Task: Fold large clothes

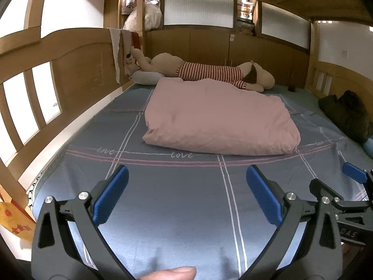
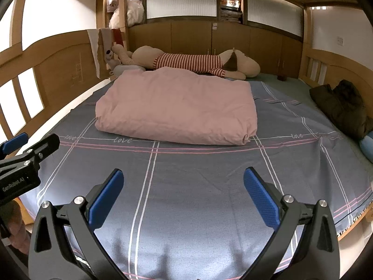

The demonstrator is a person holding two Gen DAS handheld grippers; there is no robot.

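You are hovering both grippers, left gripper (image 1: 186,184) and right gripper (image 2: 183,185), wide apart and empty; the dark jacket (image 2: 340,107) is lying crumpled at right edge, awaiting your reach.

Dim, warm indoor light. Brightest sources: frosted panels (image 1: 198,7) above the bed's far edge, glowing evenly. Soft shadow across the bed sheet (image 2: 186,210) at its near edge. Strong fisheye bending at frame edges; black vignette in corners. Focus acceptable throughout.
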